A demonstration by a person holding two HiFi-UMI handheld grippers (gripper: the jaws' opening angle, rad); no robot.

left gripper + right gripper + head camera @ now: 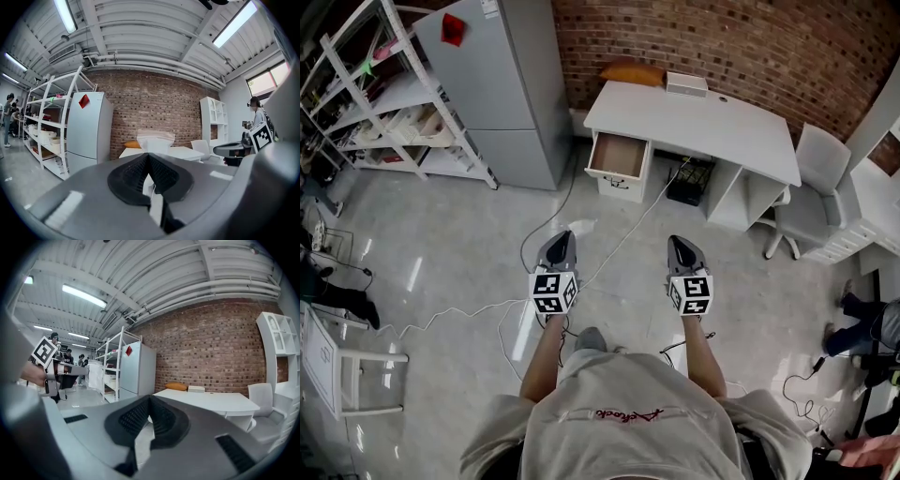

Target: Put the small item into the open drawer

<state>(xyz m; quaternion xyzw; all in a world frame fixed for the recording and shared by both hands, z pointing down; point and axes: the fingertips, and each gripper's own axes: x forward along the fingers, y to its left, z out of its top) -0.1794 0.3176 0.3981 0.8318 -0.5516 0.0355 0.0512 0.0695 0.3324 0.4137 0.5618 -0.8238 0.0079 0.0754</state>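
Bag point(155, 140): clear, and I have it pinched in the left gripper point(149, 158), well short of the drawer. It sticks out past the tips toward 12 o'clock, with its wide edge crosswise.
Right gripper point(150, 399): closed tight, and I see nothing in it.
Drawer point(617, 157): pulled open at 12 o'clock, under the left end of the bench point(694, 117).
Floor point(469, 244): glossy grey.
Room: brick wall point(722, 37) behind the bench, fridge point(502, 84) at 11 o'clock, shelf point(384, 94) at 10 o'clock.
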